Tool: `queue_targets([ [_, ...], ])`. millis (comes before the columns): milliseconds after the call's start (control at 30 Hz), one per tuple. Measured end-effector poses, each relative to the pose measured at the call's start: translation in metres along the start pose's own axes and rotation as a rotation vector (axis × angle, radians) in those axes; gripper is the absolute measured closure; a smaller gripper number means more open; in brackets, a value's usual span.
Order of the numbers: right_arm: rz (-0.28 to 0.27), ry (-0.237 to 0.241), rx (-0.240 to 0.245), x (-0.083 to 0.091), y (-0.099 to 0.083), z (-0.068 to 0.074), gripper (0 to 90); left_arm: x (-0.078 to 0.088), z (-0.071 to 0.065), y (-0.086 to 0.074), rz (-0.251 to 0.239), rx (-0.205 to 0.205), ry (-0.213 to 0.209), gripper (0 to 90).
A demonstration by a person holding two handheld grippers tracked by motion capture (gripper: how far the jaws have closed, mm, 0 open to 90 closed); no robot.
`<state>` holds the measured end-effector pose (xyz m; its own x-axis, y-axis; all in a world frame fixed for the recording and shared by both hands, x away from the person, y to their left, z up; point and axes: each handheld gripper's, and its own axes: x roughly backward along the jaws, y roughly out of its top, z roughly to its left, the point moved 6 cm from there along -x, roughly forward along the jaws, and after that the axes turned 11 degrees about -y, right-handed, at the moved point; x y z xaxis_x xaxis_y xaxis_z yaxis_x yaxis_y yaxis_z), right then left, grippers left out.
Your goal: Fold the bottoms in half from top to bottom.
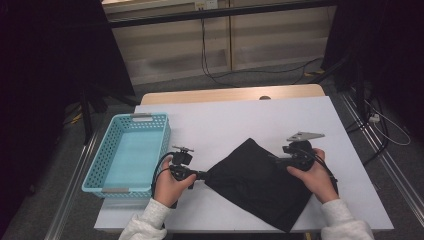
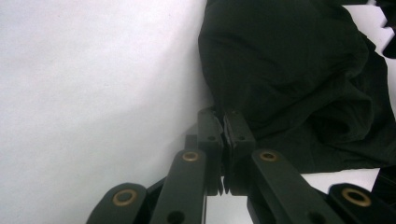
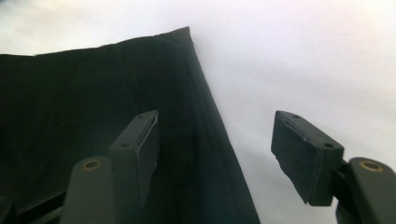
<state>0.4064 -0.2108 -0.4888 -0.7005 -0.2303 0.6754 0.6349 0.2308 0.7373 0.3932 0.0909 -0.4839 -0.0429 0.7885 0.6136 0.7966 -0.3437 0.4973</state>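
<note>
A black cloth lies crumpled flat on the white table, in the near half, roughly at five o'clock from the table's middle. At nine o'clock from it, well apart, a turquoise basket sits at the left edge.

The left gripper has its jaws together on the cloth's left corner; in the left gripper view the tips meet right at the fabric's edge, and it looks like only a thin fold is pinched between them. The right gripper hangs at the cloth's two o'clock edge with its jaws apart; in the right gripper view one pad is over the cloth and the other over bare table, the hem running between them, nothing gripped.

My worry is that left pinch. It sits so close to the edge that a firm tug could slip the corner free. On the right, if the jaws close from where they are without dropping lower, they may shut on air above the hem. A lift from one corner alone would let the cloth droop and bunch, and it could drag across the table.
</note>
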Motion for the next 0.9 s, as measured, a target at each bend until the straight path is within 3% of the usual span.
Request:
queue_targets([
  [67, 0.045, 0.001, 0.017, -0.011, 0.001, 0.003, 36.5, 0.002, 0.000, 0.001, -0.008, 0.003, 0.000, 87.3],
  [133, 0.068, 0.023, 0.035, -0.018, 0.000, 0.009, 47.4, 0.002, 0.001, 0.001, -0.005, 0.002, -0.001, 87.3],
  [233, 0.063, 0.015, 0.063, -0.020, 0.000, 0.017, 54.1, 0.002, 0.002, 0.000, 0.001, 0.002, 0.005, 87.4],
  [333, 0.064, 0.072, 0.053, -0.020, 0.000, 0.024, 80.6, 0.003, 0.002, 0.001, 0.001, 0.008, 0.004, 87.4],
  [467, 0.073, 0.110, 0.063, -0.018, 0.000, 0.031, 83.2, 0.005, 0.003, 0.004, 0.002, 0.014, -0.001, 87.4],
  [600, 0.058, 0.113, 0.052, -0.017, 0.003, 0.027, 84.1, 0.010, 0.006, 0.012, -0.005, 0.007, 0.016, 87.5],
  [767, 0.023, 0.090, 0.034, -0.019, 0.016, 0.021, 84.5, 0.017, 0.009, 0.029, -0.035, 0.012, 0.038, 87.6],
  [900, -0.014, 0.065, 0.037, -0.026, 0.037, 0.019, 84.6, 0.023, 0.011, 0.044, -0.071, 0.016, 0.071, 87.6],
])
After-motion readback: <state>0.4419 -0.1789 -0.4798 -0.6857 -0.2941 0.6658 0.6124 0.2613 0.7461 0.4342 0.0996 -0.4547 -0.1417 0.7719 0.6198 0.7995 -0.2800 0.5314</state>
